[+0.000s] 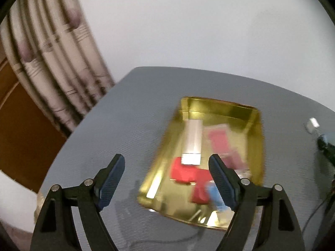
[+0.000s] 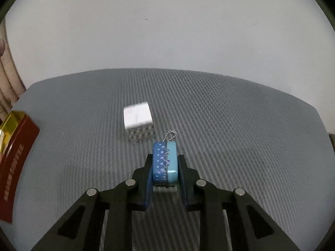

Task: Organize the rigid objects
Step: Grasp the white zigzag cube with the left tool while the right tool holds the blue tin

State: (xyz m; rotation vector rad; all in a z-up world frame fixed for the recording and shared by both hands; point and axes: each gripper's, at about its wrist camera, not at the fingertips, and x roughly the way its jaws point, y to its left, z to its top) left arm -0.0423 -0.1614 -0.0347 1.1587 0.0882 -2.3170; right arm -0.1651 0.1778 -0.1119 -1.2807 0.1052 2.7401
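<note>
A gold tin tray [image 1: 254,146] lies on the grey table and holds a red piece [image 1: 188,172], a white bar [image 1: 193,140], a pink-red card [image 1: 222,141] and a blue piece [image 1: 216,197]. My left gripper [image 1: 167,177] is open above the tray's near left side. My right gripper [image 2: 165,165] is shut on a small blue tin [image 2: 165,163] with a short chain. A white cube [image 2: 138,118] sits on the table just beyond it. The tray's red outer wall [image 2: 16,161] shows at the far left of the right wrist view.
The grey textured table [image 2: 230,125] ends at a white wall behind. A striped curtain [image 1: 50,58] and brown wood [image 1: 23,138] stand left of the table. The white cube [image 1: 313,123] and my other gripper [image 1: 326,148] show at the right of the left wrist view.
</note>
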